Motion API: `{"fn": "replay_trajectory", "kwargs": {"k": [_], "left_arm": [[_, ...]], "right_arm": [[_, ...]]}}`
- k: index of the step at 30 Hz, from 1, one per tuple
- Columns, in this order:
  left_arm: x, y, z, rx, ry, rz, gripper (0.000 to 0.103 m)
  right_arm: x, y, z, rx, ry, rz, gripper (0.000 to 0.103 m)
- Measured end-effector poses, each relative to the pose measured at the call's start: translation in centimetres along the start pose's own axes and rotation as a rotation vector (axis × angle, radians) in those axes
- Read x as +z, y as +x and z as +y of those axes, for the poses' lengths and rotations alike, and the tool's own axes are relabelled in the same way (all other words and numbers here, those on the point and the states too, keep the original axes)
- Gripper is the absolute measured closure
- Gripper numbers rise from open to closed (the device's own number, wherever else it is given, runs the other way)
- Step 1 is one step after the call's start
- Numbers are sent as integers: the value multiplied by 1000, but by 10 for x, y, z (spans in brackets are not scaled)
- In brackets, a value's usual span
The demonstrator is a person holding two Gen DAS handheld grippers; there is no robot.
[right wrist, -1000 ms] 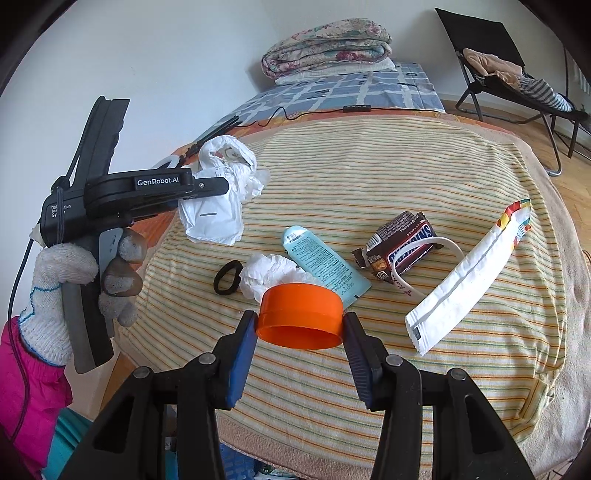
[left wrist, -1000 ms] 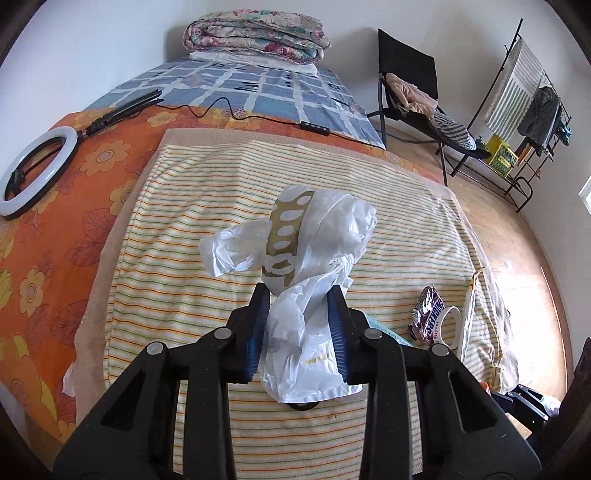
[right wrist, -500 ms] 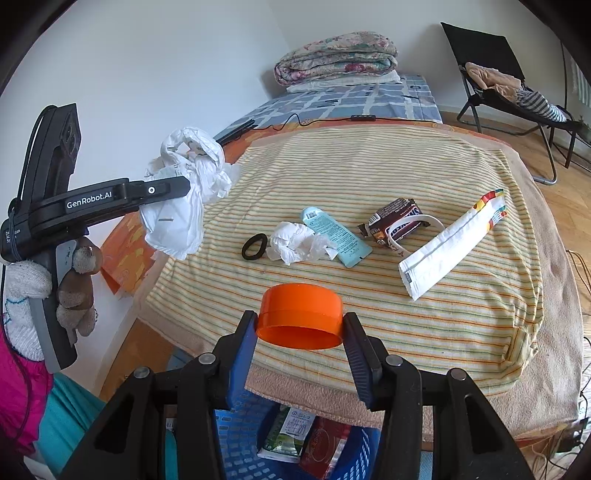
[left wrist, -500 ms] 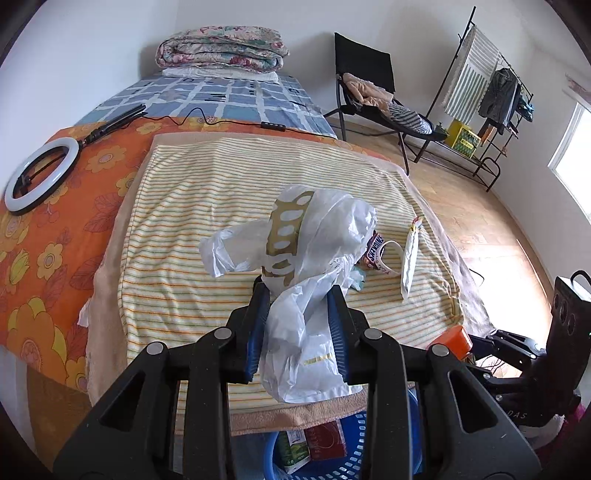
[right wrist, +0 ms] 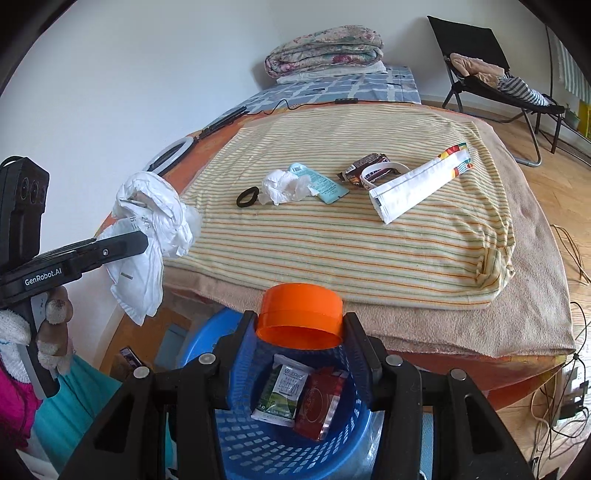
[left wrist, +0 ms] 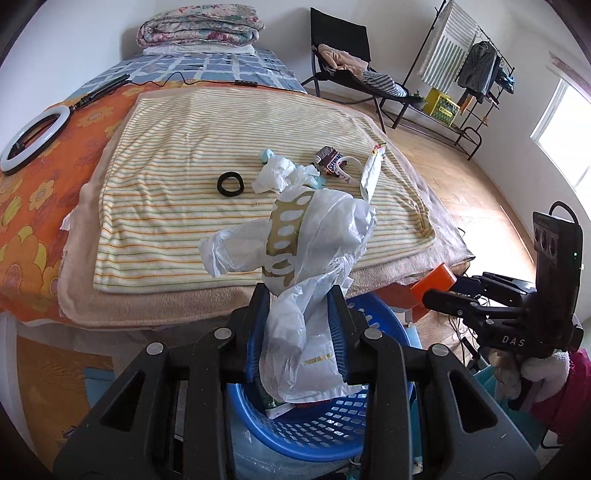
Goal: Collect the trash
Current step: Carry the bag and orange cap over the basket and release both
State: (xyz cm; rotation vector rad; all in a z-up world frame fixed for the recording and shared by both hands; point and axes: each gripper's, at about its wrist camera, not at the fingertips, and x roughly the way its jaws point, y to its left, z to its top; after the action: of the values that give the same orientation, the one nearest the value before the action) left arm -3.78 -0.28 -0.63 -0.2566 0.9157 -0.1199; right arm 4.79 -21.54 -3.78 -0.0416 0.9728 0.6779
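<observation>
My left gripper (left wrist: 298,306) is shut on a crumpled white plastic bag (left wrist: 314,236) with a gold patterned band, held above the blue basket (left wrist: 317,439) just off the bed's near edge. My right gripper (right wrist: 300,325) is shut on an orange plastic cap (right wrist: 300,310), also over the blue basket (right wrist: 258,443), which holds a green-white packet (right wrist: 280,391) and a red packet (right wrist: 319,402). On the striped blanket (right wrist: 332,240) lie a black hair tie (right wrist: 247,196), a crumpled tissue (right wrist: 282,185), a teal sachet (right wrist: 323,183), a chocolate wrapper (right wrist: 365,168) and a long white wrapper (right wrist: 417,188).
A ring light (left wrist: 31,142) and a cable lie on the orange flowered cover at the left. Folded quilts (left wrist: 199,27) sit at the bed's far end. A black chair (left wrist: 347,55) and a clothes rack (left wrist: 465,70) stand on the wooden floor at the right.
Both grippers have drawn back from over the blanket to past the bed's near edge, above the blue basket, which has come into view. The bag and the cap stay gripped.
</observation>
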Motion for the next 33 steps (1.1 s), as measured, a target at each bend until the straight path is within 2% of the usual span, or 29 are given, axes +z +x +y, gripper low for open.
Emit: {"fn": "replay_trajectory", "kwargs": {"k": [7, 19, 33], "left_arm": [[-30, 16, -8, 2, 22, 60, 71], [-62, 48, -13, 2, 39, 169, 71], [-77, 66, -13, 27, 61, 237, 71]], "right_arm": [[-25, 7, 4, -7, -4, 42, 54], [-50, 28, 9, -28, -12, 108, 54], [-63, 52, 15, -19, -23, 182, 54]]}}
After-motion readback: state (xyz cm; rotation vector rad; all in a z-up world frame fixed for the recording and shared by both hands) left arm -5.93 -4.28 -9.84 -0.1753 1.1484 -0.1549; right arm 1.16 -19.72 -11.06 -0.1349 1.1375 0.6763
